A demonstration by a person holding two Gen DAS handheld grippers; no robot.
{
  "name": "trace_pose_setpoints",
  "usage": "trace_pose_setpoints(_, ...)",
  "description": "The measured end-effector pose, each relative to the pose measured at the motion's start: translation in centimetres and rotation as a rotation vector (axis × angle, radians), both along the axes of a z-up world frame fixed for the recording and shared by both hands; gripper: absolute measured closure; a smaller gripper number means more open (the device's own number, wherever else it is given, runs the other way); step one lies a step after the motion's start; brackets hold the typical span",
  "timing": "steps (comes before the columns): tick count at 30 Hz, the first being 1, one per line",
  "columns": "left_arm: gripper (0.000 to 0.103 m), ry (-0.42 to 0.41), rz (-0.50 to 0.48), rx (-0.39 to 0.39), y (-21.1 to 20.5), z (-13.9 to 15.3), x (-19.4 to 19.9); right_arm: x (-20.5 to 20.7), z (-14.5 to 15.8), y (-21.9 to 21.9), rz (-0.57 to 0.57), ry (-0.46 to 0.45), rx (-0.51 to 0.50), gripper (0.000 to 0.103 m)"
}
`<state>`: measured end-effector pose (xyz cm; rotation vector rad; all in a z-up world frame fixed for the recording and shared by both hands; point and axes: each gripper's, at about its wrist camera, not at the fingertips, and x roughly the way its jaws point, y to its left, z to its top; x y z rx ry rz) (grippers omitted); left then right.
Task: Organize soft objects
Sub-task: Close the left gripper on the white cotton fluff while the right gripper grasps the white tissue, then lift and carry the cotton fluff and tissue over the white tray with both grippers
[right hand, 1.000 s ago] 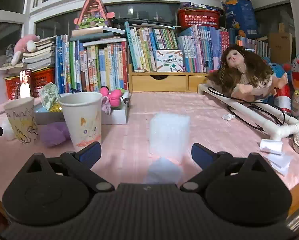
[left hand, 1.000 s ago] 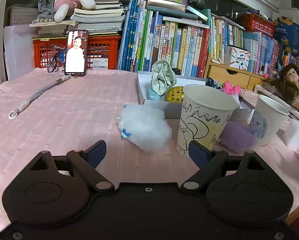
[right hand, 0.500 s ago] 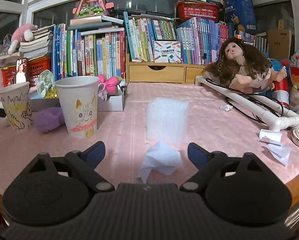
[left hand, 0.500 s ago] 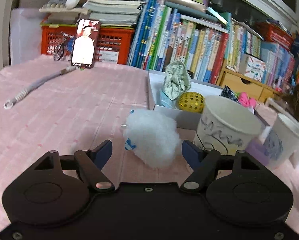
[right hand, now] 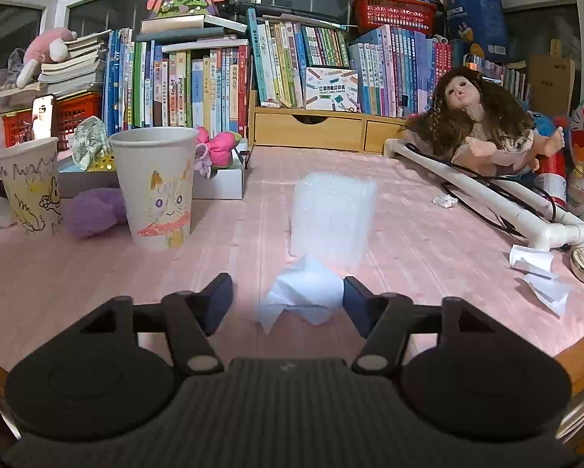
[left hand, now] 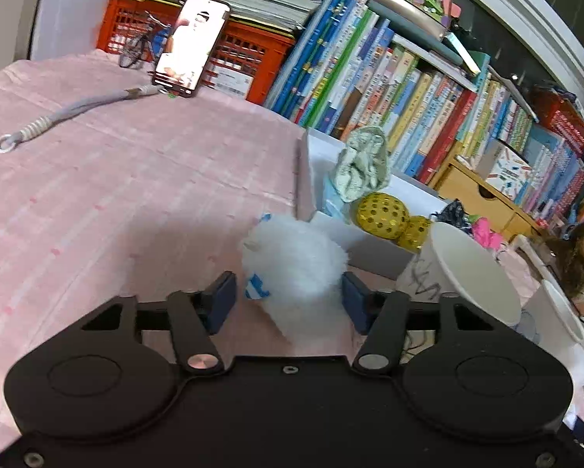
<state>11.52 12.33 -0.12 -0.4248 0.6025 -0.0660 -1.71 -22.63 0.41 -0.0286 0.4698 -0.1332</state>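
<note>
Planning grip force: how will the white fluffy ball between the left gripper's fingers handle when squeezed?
The white fluffy ball looks like loose fibre, so probably very light and compressible. The left gripper may need to close far. Its rounded shape might roll if nudged.

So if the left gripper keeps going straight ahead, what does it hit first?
The white pompom, which already sits between the open fingers of the left gripper. Behind it comes the white box; the paper cup stands off to the right, probably outside the line.

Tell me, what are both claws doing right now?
Left gripper open, straddling white fluffy ball. Right gripper open around crumpled tissue. Paper cup close beside ball.
</note>
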Motion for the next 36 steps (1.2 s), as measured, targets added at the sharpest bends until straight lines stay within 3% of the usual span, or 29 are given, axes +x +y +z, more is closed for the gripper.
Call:
trace_pose_setpoints(3,0.06,0.003,-0.01,0.004,-0.4,0.2,0.1,0.0,-0.1,-0.1,-0.008,0.006,0.006,0.053)
trace_pose_setpoints(10,0.063,-0.006,-0.013,0.024,-0.6,0.8,-0.4,-0.2,0.3,-0.2,-0.007,-0.018,0.003,0.058)
trace_pose_setpoints(26,0.068,-0.094,0.014,0.104,0.5,4.4,-1.7,-0.2,4.2,-0.5,0.022,-0.122,0.051,0.06)
trace_pose_setpoints(36,0.065,-0.071,0.012,0.129,0.4,3.7,-1.2,1.0,6.9,-0.6,0.052,-0.182,0.07,0.06)
